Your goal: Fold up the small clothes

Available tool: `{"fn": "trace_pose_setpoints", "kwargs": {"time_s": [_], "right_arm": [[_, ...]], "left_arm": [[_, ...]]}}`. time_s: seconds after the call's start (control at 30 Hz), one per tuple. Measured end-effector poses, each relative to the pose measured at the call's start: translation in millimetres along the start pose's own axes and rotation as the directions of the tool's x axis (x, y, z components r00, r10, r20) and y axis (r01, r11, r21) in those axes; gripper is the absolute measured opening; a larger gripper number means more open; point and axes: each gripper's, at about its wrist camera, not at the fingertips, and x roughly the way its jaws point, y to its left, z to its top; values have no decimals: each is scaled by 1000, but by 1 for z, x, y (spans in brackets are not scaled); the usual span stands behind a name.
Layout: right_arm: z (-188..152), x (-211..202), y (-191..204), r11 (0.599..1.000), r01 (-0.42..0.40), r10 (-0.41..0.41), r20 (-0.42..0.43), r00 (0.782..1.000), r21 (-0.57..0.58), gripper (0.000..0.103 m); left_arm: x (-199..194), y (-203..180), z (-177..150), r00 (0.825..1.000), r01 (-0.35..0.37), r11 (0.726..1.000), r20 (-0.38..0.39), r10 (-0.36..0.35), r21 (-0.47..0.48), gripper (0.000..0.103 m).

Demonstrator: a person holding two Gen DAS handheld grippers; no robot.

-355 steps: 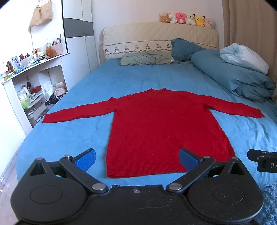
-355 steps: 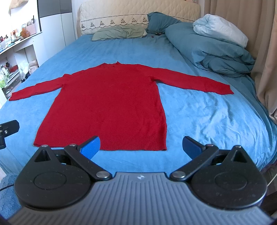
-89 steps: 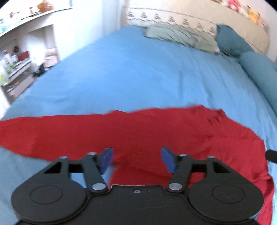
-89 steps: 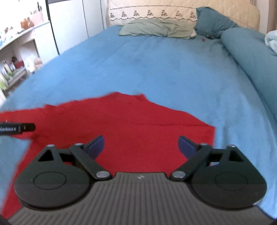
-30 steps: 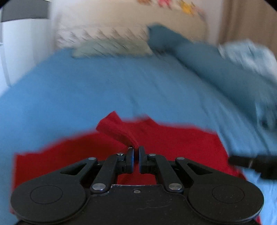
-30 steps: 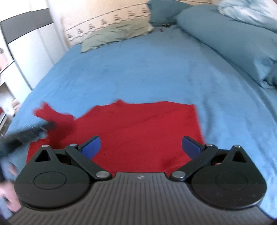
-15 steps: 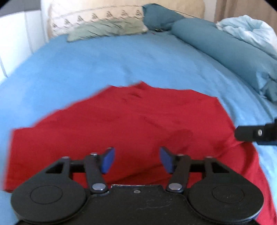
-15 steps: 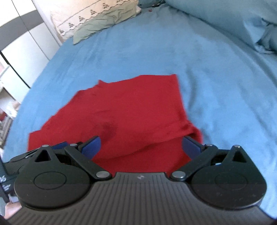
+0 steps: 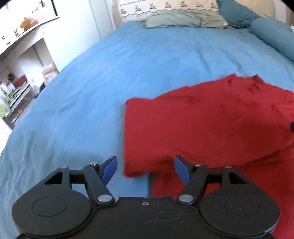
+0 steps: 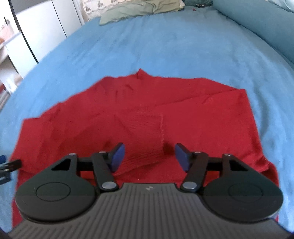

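Observation:
A red knit sweater lies on the blue bedsheet with both sleeves folded in over its body. In the left wrist view my left gripper is open, its fingers either side of the sweater's folded left edge, low over the sheet. In the right wrist view the sweater fills the middle, and a ribbed sleeve cuff lies on top of it. My right gripper is open just above that cuff, holding nothing.
Pillows and a quilted headboard lie at the far end. A rolled teal duvet runs along the right side. White shelves with clutter stand left of the bed. The left gripper's tip shows at the left edge.
My left gripper carried the left sleeve over the body, let it go and swung left to the sweater's folded left edge. My right gripper moved in over the sleeve cuff.

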Motion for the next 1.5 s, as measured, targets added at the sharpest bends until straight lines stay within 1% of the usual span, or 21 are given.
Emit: {"fn": "trace_pose_setpoints", "kwargs": {"time_s": [0.03, 0.1, 0.17, 0.27, 0.3, 0.33, 0.43, 0.53, 0.6, 0.7, 0.77, 0.87, 0.97, 1.03, 1.17, 1.23, 1.27, 1.33, 1.4, 1.43, 1.5], "right_arm": [[-2, 2, 2, 1000, 9, -9, -1, 1000, -1, 69], [-5, 3, 5, 1000, 26, -26, 1, 1000, -3, 67], [-7, 4, 9, 999, 40, -40, 1, 999, -24, 60], [-8, 5, 16, 997, 54, -54, 8, 999, -54, 46], [-7, 5, 18, 996, 54, -54, 10, 998, -64, 33], [-6, 4, 20, 996, 51, -50, 12, 999, -70, 28], [6, -10, 23, 997, 36, -33, 50, 998, -65, 25], [32, -36, 18, 998, 11, -3, 117, 993, -63, 25], [47, -54, 9, 996, 32, -18, 168, 986, -79, 25], [61, -75, -18, 990, 109, -89, 215, 973, -86, 25], [60, -73, -37, 981, 161, -138, 198, 971, -105, 25], [46, -50, -57, 963, 209, -187, 137, 973, -169, 25], [36, -37, -66, 966, 201, -188, 91, 978, -159, 25], [26, -29, -69, 963, 207, -199, 67, 978, -175, 25], [3, -12, -81, 973, 185, -187, -2, 982, -136, 26], [-4, -12, -85, 974, 176, -177, 3, 984, -140, 31], [-4, -15, -87, 974, 177, -178, 5, 984, -140, 36], [-1, -22, -87, 971, 194, -195, 6, 981, -140, 73], [-6, -40, -78, 973, 173, -166, 58, 984, -154, 90], [-7, -50, -74, 976, 143, -129, 92, 987, -167, 95], [-4, -49, -63, 977, 98, -79, 105, 991, -189, 97]], "left_arm": [[2, 2, -2, 1000, 1, 1000, -7, -1, -9, 74], [5, 4, -3, 1000, 14, 999, -17, -14, -34, 74], [10, 2, -1, 1000, 19, 999, -22, -20, -45, 74], [7, 2, -5, 999, 29, 998, -29, -31, -55, 74], [7, 2, -4, 999, 33, 998, -31, -35, -54, 74], [6, 2, -5, 999, 34, 998, -32, -36, -53, 74], [5, 5, -7, 998, 43, 998, -33, -45, -43, 74], [7, 3, -11, 998, 50, 998, -46, -51, -22, 74], [9, -1, -11, 998, 47, 999, -42, -48, -14, 74], [15, -5, -6, 998, 50, 998, -27, -50, -24, 74], [22, -8, -1, 999, 49, 998, -23, -49, -31, 74], [28, -12, 3, 999, 35, 999, -14, -36, -39, 73], [28, -8, 2, 999, 31, 997, -19, -32, -73, 69], [26, -3, -2, 999, 19, 995, -29, -22, -93, 69], [22, 6, -5, 998, 12, 992, -55, -19, -126, 69], [15, 5, -3, 998, 10, 994, -61, -17, -113, 70], [10, 4, -1, 998, 14, 995, -57, -20, -101, 68], [-5, -3, 4, 999, 40, 998, -13, -41, -51, 72], [-22, -14, 9, 995, 93, 996, 40, -92, -1, 75], [-27, -20, 12, 991, 124, 992, 54, -124, 18, 76], [-31, -34, 17, 981, 182, 982, 62, -185, 52, 77]]}}
